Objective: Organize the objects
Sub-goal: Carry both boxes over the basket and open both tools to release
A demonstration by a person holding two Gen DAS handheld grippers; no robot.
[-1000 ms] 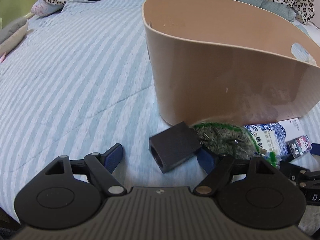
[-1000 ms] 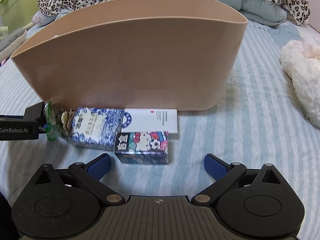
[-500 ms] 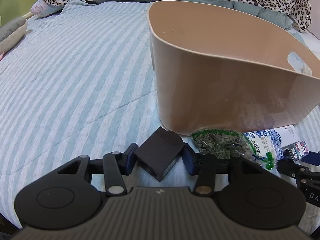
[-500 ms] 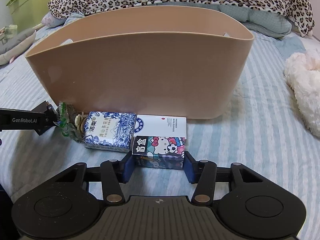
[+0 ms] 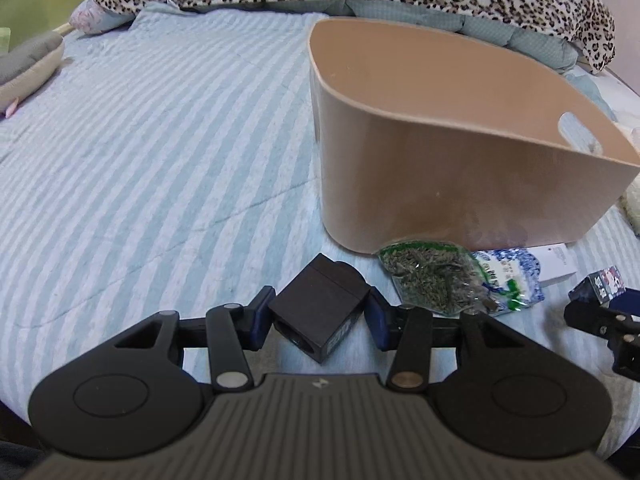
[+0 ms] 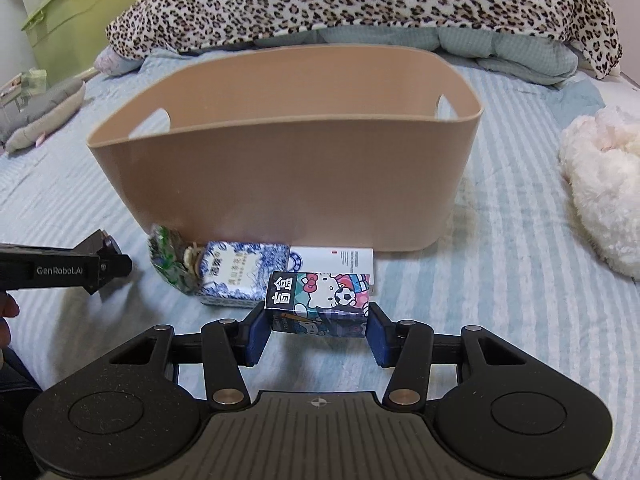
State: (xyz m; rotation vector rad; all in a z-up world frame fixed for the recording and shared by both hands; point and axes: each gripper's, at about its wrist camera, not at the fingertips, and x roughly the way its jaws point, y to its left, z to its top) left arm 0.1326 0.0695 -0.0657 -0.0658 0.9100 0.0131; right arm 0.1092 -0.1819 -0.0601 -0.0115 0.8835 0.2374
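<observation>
Boxes are held in both grippers: the left gripper pinches the black box and the right gripper pinches the cartoon box, with the tan basket just beyond them, its open top higher up.

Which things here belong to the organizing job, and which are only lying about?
Job: beige basket, black box in left gripper, cartoon box in right gripper, tea bag, blue-white pack, white box.
Lying about: leopard blanket, fluffy white toy.
</observation>
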